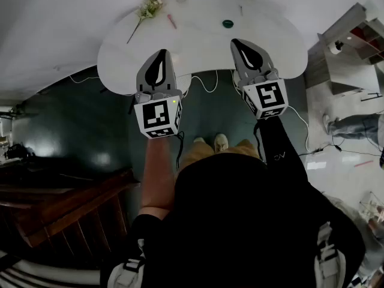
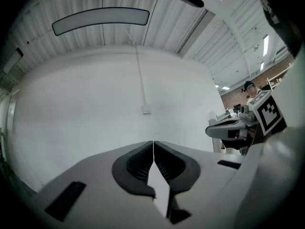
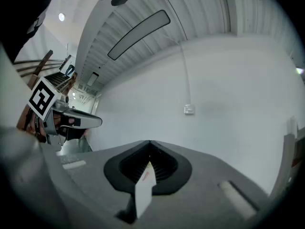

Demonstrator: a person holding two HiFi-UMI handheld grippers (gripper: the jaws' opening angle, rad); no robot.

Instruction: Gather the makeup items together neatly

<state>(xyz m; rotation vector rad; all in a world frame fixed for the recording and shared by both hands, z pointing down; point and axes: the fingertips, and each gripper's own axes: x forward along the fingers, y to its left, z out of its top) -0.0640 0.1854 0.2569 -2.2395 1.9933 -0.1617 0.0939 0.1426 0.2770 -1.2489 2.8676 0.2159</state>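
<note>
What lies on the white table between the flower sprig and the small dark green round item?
A short pink stick, nearer the pale flower sprig than the dark green round item; the head view shows it.

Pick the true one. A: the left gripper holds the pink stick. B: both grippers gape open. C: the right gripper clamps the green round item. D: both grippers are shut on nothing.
D: the left gripper and the right gripper each show jaws closed together with nothing between; the pink stick and the green round item lie on the table.
</note>
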